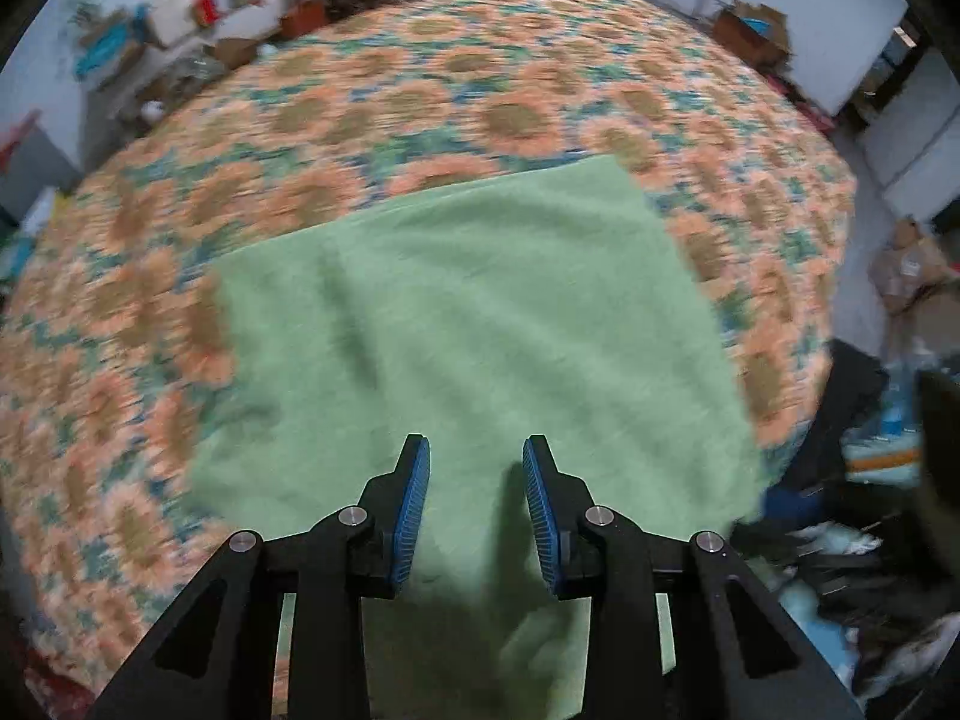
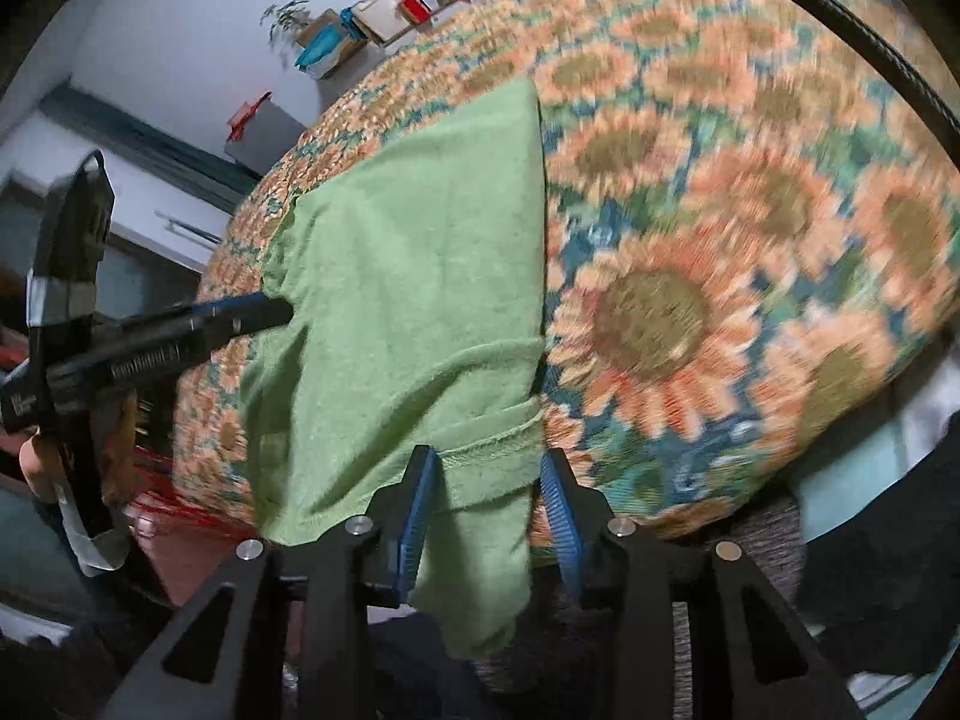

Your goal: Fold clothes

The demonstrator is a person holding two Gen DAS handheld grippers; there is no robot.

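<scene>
A light green garment (image 1: pixel 480 312) lies spread on a bed with a sunflower-print cover (image 1: pixel 420 90). My left gripper (image 1: pixel 476 450) is open, hovering over the garment's near part with nothing between the fingers. In the right wrist view the garment (image 2: pixel 414 276) lies along the bed's left side, a hemmed part hanging over the near edge. My right gripper (image 2: pixel 489 462) is open, with that hemmed edge between its fingers. The left gripper (image 2: pixel 240 315) shows there too, its tip at the garment's left edge.
The sunflower cover (image 2: pixel 720 240) stretches bare to the right of the garment. Boxes and clutter (image 1: pixel 198 30) line the far wall. Dark and pale items (image 1: pixel 870 480) pile beside the bed at right. A black cable (image 2: pixel 840 30) crosses the upper right.
</scene>
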